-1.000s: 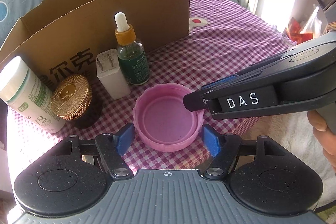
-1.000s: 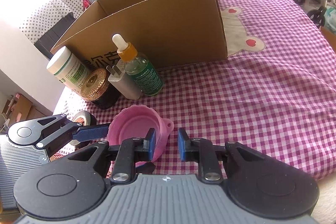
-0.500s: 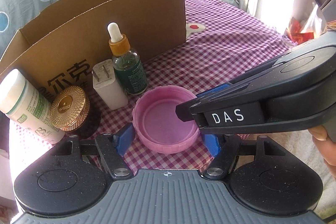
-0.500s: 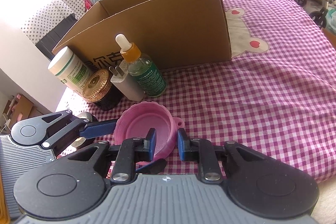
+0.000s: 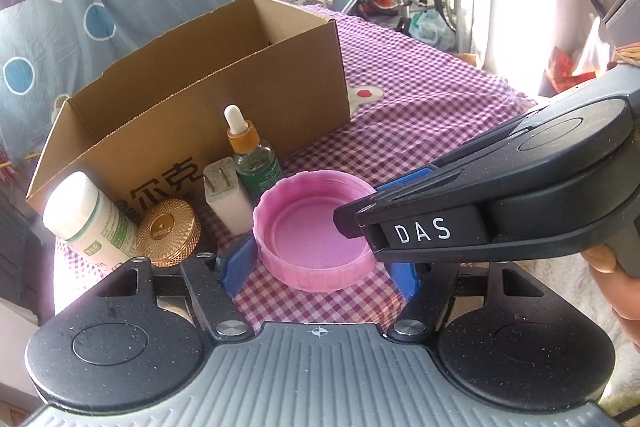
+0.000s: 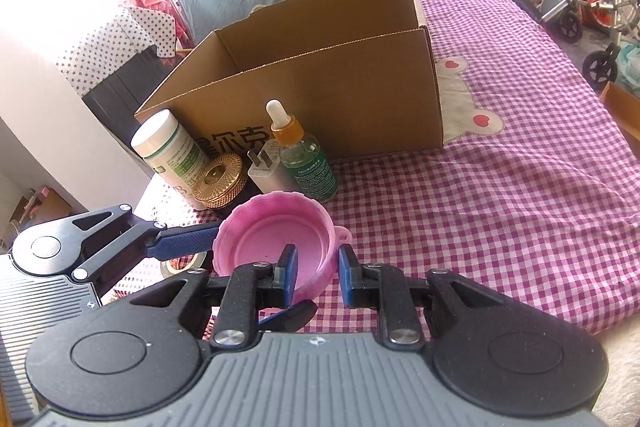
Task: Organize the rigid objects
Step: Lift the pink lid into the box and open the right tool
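Note:
A pink plastic lid (image 5: 316,239) hangs open side up, slightly tilted, just above the checked cloth (image 5: 420,131). My left gripper (image 5: 322,269) is shut on it across its width, one blue pad on each side. My right gripper (image 6: 318,277) is shut on the lid's near rim (image 6: 320,267), one pad inside and one outside. In the left wrist view the right gripper (image 5: 352,223) reaches in from the right over the lid. One left finger (image 6: 180,245) presses the lid's left side in the right wrist view.
An open cardboard box (image 6: 340,87) stands behind. In front of it stand a white bottle (image 5: 92,227), a gold-lidded jar (image 5: 168,231), a white charger plug (image 5: 226,195) and a green dropper bottle (image 5: 256,167). Bare cloth stretches right of the box (image 6: 520,187).
Both grippers have risen together with the pink lid, which has come up off the cloth. More of the box's inside shows now. Neither grip has changed.

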